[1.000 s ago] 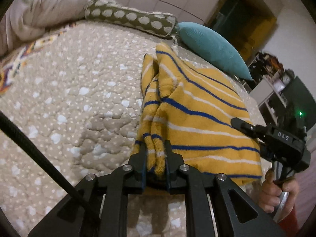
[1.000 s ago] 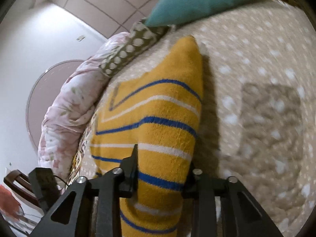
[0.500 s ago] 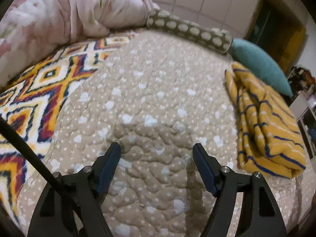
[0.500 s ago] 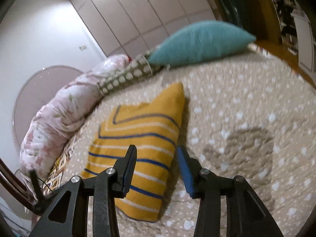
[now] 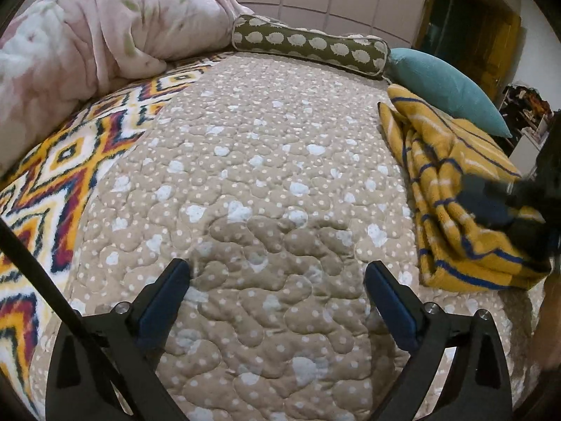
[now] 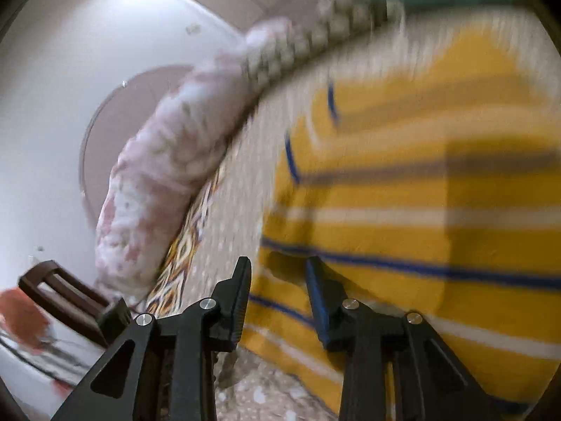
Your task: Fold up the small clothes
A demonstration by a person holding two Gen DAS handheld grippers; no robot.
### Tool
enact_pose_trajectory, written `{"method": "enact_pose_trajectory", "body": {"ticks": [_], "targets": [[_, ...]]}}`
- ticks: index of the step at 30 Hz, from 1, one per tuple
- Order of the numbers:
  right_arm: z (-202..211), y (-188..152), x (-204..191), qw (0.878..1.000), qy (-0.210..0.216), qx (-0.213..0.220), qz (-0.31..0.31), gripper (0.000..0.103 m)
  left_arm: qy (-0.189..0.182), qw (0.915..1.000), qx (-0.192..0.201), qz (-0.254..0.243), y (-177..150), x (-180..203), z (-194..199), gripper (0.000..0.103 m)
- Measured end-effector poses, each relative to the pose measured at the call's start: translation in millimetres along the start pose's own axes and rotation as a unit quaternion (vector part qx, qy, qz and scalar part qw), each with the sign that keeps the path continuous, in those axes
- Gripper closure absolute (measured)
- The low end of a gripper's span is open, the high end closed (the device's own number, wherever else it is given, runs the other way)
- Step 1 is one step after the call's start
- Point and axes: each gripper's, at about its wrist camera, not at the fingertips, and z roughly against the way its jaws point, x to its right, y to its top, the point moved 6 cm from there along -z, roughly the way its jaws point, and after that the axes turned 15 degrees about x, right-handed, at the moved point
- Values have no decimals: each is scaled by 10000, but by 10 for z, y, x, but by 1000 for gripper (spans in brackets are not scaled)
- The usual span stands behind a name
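Observation:
A folded yellow sweater with blue and white stripes lies on the beige dotted quilt at the right of the left wrist view. My left gripper is wide open and empty over bare quilt, well left of the sweater. The right gripper's dark body shows blurred over the sweater's near right part. In the right wrist view the sweater fills the frame, blurred by motion. My right gripper is open, its fingers just above the sweater's near left edge, holding nothing.
A pink floral duvet is bunched at the back left. A green patterned bolster and a teal pillow lie along the back. A zigzag-patterned blanket covers the left side. A wooden chair stands beside the bed.
My left gripper let go of the sweater's edge, opened wide and moved left over bare quilt. My right gripper released the sweater, drew back, then swung close to its left edge.

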Motion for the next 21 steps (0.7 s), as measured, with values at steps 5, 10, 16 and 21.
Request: {"method": "enact_pose_trajectory", "body": {"ticks": [5, 10, 16, 21], "targets": [[110, -320, -120, 9993, 142, -107, 326, 73, 20, 10000, -13, -18, -6, 6, -4, 4], [380, -638, 64, 9987, 395, -223, -243, 72, 27, 10000, -13, -25, -17, 6, -4, 4], [988, -605, -141, 9969, 260, 418, 616, 69, 157, 9998, -44, -150, -17, 24, -9, 3], [1358, -132, -96, 9897, 24, 1199, 786, 63, 258, 9993, -72, -253, -26, 30, -11, 3]]}}
